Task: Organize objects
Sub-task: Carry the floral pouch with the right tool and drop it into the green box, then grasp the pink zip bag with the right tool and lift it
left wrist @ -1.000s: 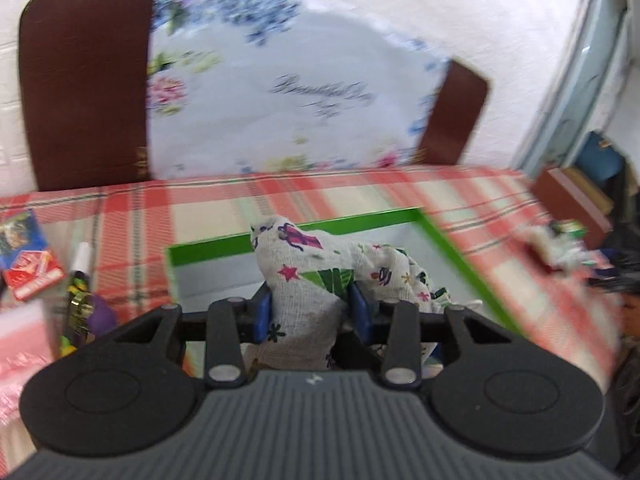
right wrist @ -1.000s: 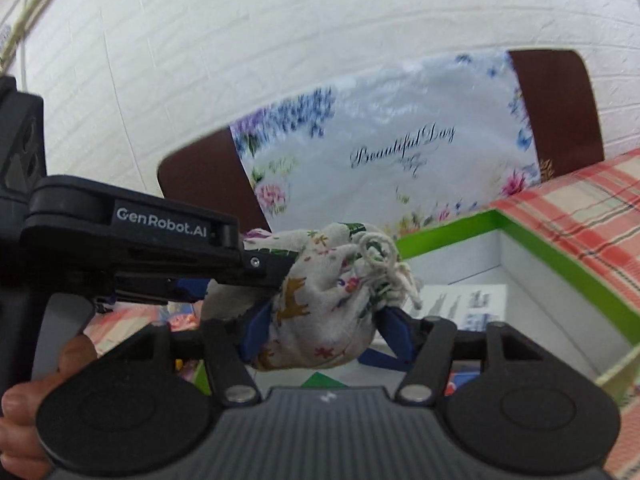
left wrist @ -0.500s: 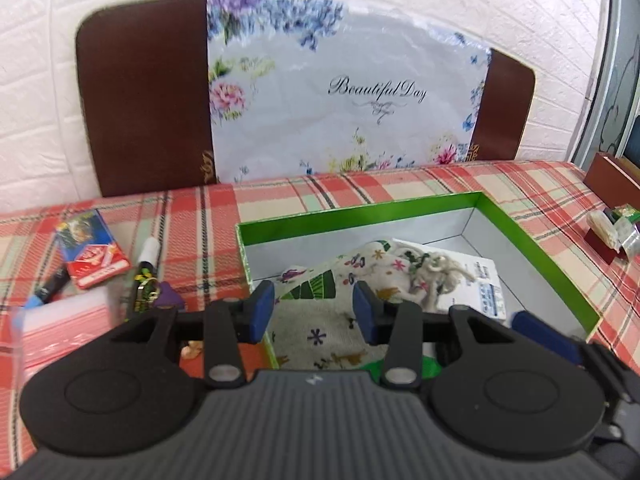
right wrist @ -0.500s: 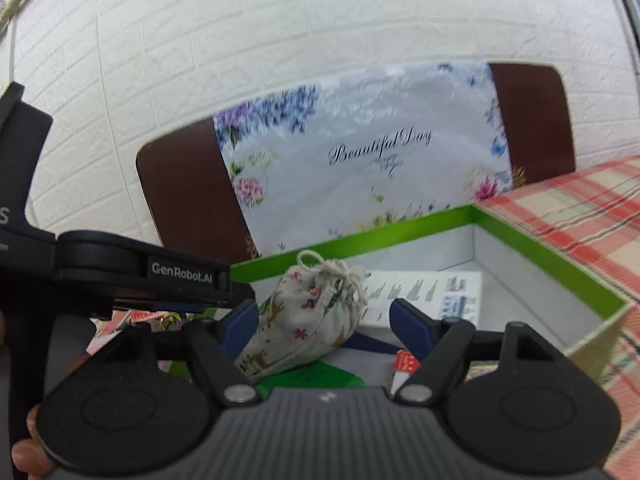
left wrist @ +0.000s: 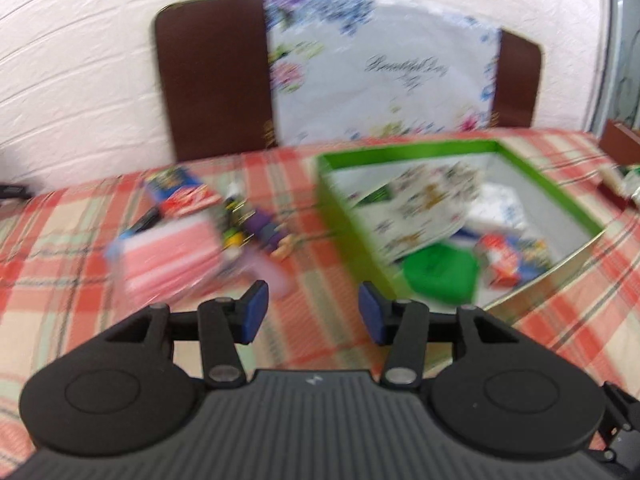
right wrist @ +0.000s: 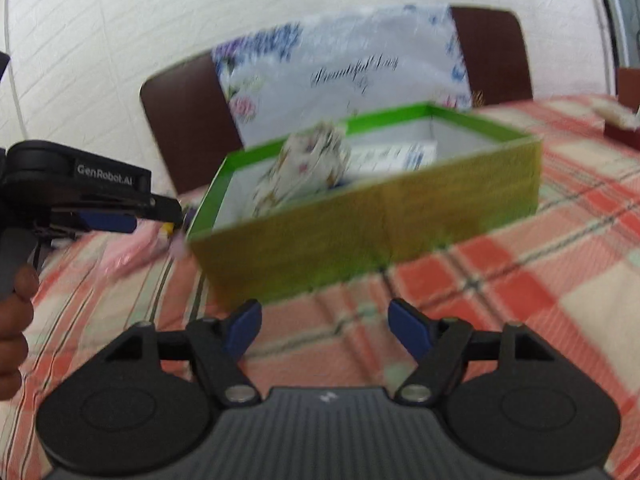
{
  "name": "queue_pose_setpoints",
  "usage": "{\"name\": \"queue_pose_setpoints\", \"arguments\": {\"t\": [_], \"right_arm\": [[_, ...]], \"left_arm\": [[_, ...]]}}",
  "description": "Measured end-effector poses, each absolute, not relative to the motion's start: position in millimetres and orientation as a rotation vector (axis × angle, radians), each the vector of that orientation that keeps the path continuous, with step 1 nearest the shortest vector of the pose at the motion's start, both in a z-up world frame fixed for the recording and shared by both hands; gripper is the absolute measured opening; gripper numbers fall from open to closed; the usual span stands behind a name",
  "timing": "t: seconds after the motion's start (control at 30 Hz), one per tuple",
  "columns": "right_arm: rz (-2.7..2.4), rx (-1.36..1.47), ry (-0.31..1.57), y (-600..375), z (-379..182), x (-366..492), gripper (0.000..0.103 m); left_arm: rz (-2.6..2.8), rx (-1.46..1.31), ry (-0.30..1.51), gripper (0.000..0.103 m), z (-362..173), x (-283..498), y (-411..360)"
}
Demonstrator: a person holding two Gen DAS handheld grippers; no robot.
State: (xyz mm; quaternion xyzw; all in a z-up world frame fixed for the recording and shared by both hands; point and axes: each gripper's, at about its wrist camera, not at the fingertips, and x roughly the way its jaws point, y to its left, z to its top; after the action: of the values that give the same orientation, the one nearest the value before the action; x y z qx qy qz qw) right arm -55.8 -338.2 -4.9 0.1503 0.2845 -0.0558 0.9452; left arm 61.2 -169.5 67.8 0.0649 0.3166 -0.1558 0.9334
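The landmark is the open green-rimmed cardboard box on the red plaid tablecloth.

Left of the box lies the loose clutter not yet sorted: a pink clear-wrapped packet, nearest the camera; behind it a small red and blue card pack; and, between these and the box wall, a blurred jumble of purple and yellow small things that cannot be told apart.

The left gripper hangs over bare cloth just in front of the box's near-left corner, jaws spread wide and holding nothing.

Inside the box, the white printed drawstring cloth pouch leans against the left wall, with a green flat piece and a red and white small pack in front of it.

The right gripper sits low over the cloth in front of the box's long outer wall, also wide open and empty.

Likely next is a reach left for the clutter. The risks, as I judge them: both views are smeared, suggesting fast motion, so a finger could clip the box wall and shove it. The slick packet may slide away instead of being pinched, and the crowded small things could be scattered.
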Motion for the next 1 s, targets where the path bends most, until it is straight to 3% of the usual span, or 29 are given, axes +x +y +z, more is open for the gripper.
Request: {"name": "queue_pose_setpoints", "arguments": {"t": [0.43,0.47,0.5,0.67,0.73,0.8,0.87,0.93,1.0], "right_arm": [[0.158,0.073,0.630,-234.3,-4.8,-37.0,0.071],[0.172,0.044,0.633,-225.9,-6.0,-33.2,0.072],[0.180,0.017,0.638,-218.5,-6.9,-27.3,0.072],[0.197,-0.043,0.621,-195.5,2.7,18.4,0.071],[0.178,-0.085,0.577,-185.6,7.3,39.0,0.076],[0.156,-0.122,0.540,-171.5,11.9,60.2,0.091],[0.155,-0.163,0.509,-158.4,14.6,82.4,0.093],[0.145,-0.230,0.496,-141.6,12.3,105.4,0.101],[0.122,-0.279,0.541,-127.9,4.4,129.6,0.100]], "left_arm": [[-0.095,0.107,0.721,0.055,22.5,74.5,-53.0],[-0.056,0.087,0.732,0.056,16.7,77.8,-36.1],[-0.038,0.057,0.715,0.064,13.4,78.3,-20.5],[0.022,-0.009,0.585,0.069,3.9,72.8,40.5],[-0.022,-0.113,0.554,0.072,5.0,69.6,55.5],[-0.038,-0.123,0.541,0.078,4.1,68.5,54.0],[-0.044,-0.092,0.543,0.083,4.1,70.2,46.6],[-0.049,-0.080,0.545,0.086,2.7,71.6,44.1],[-0.057,-0.099,0.541,0.087,0.1,70.4,47.7]]}}
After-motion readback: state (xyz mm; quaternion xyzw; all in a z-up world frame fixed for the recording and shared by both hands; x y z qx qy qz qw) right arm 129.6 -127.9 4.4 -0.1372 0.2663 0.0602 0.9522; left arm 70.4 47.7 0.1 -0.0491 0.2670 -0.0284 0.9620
